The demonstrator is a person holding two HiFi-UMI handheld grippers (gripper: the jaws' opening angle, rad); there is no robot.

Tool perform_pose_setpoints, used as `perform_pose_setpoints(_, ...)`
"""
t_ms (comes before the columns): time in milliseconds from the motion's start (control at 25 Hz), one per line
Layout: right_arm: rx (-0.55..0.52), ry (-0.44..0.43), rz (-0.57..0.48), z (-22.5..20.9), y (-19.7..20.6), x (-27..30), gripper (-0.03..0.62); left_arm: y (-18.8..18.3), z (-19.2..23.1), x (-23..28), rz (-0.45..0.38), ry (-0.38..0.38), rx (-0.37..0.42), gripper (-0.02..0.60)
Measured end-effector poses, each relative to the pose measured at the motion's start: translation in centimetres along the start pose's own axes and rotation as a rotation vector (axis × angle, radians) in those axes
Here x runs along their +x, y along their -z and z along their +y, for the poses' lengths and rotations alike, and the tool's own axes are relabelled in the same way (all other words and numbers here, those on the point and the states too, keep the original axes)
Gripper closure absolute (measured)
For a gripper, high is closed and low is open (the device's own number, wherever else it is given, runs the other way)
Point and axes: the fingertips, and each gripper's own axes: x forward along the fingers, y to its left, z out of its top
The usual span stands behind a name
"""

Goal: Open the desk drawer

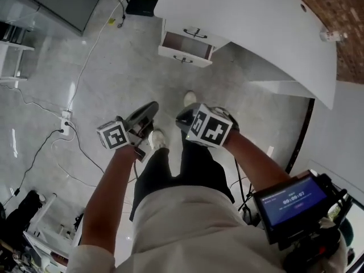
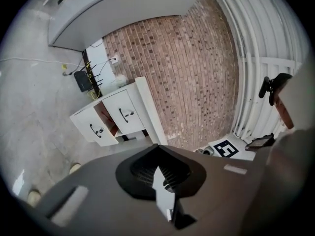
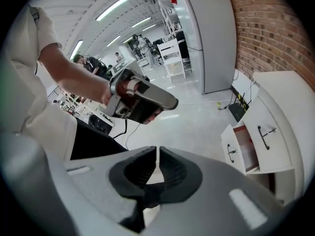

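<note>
The white desk (image 1: 256, 21) has a drawer unit beneath it at the top of the head view. Its lower drawer (image 1: 183, 57) stands pulled out, showing a reddish-brown inside; the drawer above it (image 1: 195, 33) is closed. Both drawers carry dark handles. My left gripper (image 1: 149, 110) and right gripper (image 1: 185, 117) are held close to my body, well short of the unit, both shut on nothing. The left gripper view shows its jaws (image 2: 157, 147) together and the open drawer (image 2: 93, 128) far off. The right gripper view shows its jaws (image 3: 157, 150) together, the open drawer (image 3: 230, 151), and the left gripper (image 3: 142, 100) beside it.
Cables and a power strip (image 1: 66, 121) lie on the grey floor at left. A black box (image 1: 140, 5) with wires sits by the wall behind the desk. My shoes (image 1: 156, 139) are below the grippers. A small screen (image 1: 290, 201) hangs at my right hip. Brick wall (image 1: 341, 16) lies beyond the desk.
</note>
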Motion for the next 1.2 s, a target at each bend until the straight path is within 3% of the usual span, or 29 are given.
perform_pose_setpoints(280,-0.04,0.057,-0.021,4.4,-2.0,-2.9,0.574,1.3,-8.7,-4.4,0.004,0.065,0.027,0.575)
perform_pose_setpoints(600,-0.077,0.059,-0.043,5.8,-3.0,-2.3,0.574,3.1,-11.0,-6.3,0.029,0.066,0.003,0.575)
perform_pose_setpoints(720,-0.089,0.075,-0.053,5.7,-4.1,-3.1,0.574,2.2,-12.8,-6.3,0.041,0.081,0.04,0.575)
perform_pose_setpoints(880,-0.091,0.093,-0.06,6.3,-5.1,-3.8,0.574,1.4,-14.0,-6.9,0.071,0.078,0.144,0.575)
perform_pose_setpoints(1200,-0.105,0.125,-0.071,6.1,-5.3,-3.4,0.574,1.2,-13.0,-7.0,0.096,0.044,0.183,0.575)
